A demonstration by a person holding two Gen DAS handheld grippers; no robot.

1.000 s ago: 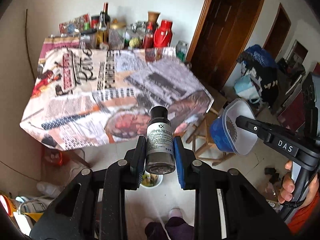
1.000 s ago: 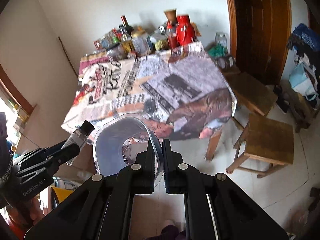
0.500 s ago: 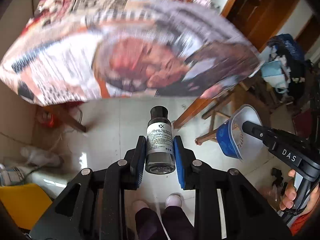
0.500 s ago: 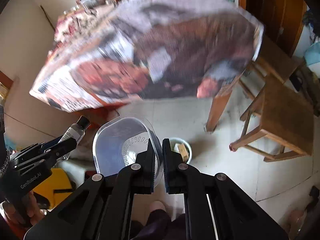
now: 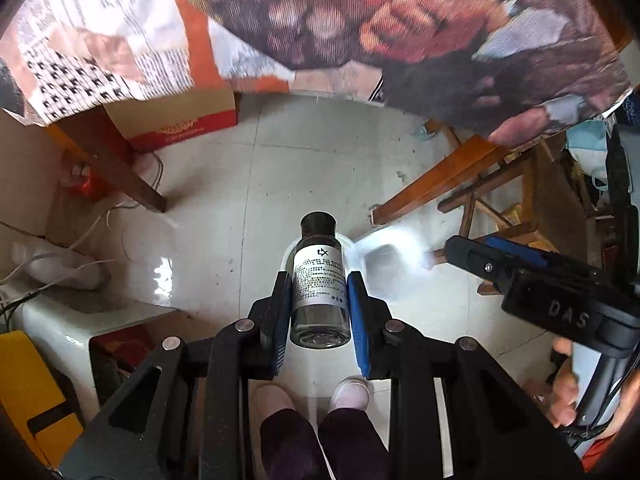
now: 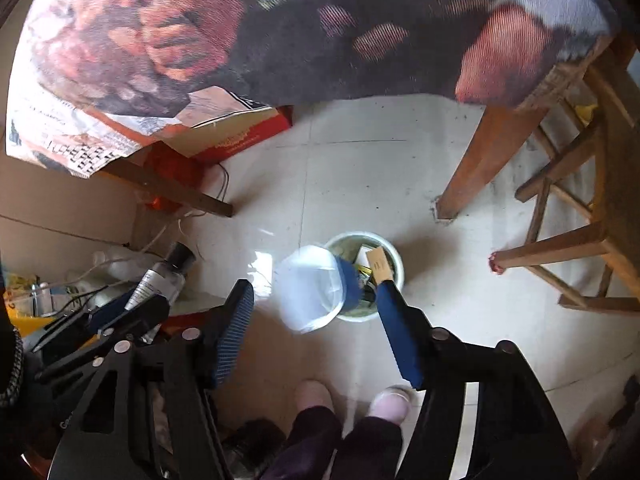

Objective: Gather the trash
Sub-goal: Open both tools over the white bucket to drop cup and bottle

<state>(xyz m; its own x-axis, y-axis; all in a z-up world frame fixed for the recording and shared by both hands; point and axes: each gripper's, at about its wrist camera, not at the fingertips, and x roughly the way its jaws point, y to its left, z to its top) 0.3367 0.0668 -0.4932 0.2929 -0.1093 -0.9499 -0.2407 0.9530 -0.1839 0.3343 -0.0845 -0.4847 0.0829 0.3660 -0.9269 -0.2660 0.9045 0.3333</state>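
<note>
Gripping bottle (image 5: 319, 280), L gripper (image 5: 319, 312).

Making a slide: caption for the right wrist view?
Right gripper opening, clear plastic container dropping toward the white bin.

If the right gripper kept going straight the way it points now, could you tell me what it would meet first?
Most likely the clear plastic container, loose between the opening jaws of the right gripper. Just beyond it is the white trash bin on the floor, though depth is hard to judge.
</note>
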